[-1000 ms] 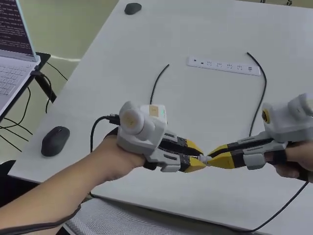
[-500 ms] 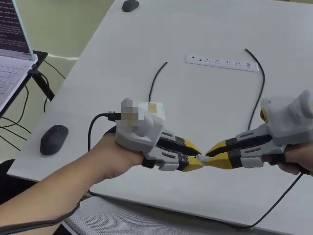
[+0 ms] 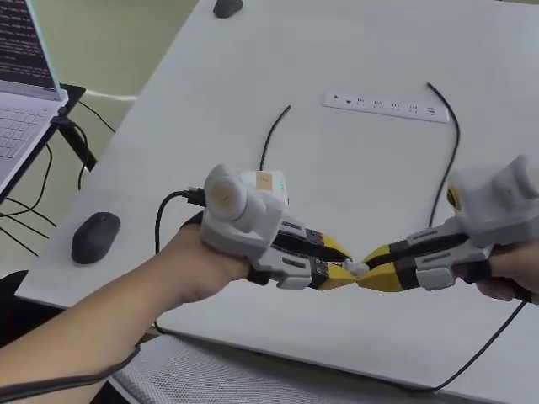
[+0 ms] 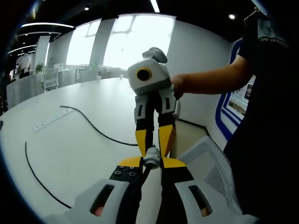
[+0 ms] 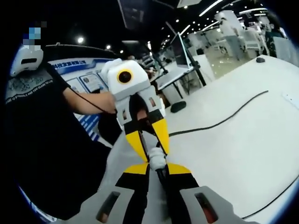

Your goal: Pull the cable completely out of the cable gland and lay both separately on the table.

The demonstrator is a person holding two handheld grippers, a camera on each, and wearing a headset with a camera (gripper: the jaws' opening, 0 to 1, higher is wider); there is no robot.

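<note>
White table [image 3: 354, 177]; items listed by place from the gland, left to right.

Mouse [image 3: 95, 237], black: far left of the gland, on the table's near corner.

Left gripper [image 3: 341, 270]: just left of the gland, tips touching it. Jaws are pressed together on a dark cable [image 4: 145, 174] that runs back between them from the gland.

Gland [image 3: 356, 268], white: held in the air over the table's near edge, between both sets of yellow tips.

Strip [image 3: 386, 108], white: beyond the gland, flat on the table, well apart.

Right gripper [image 3: 370, 268]: just right of the gland, nose to nose with the left. Jaws are pinched in at the gland's end; whether on its body or on cable past it is hard to tell.

Status, judged: both ends are gripped. The cable is still seated in the gland and neither is laid down. Remaining: draw the cable fully out, then set the gland and cable down apart on the table.
</note>
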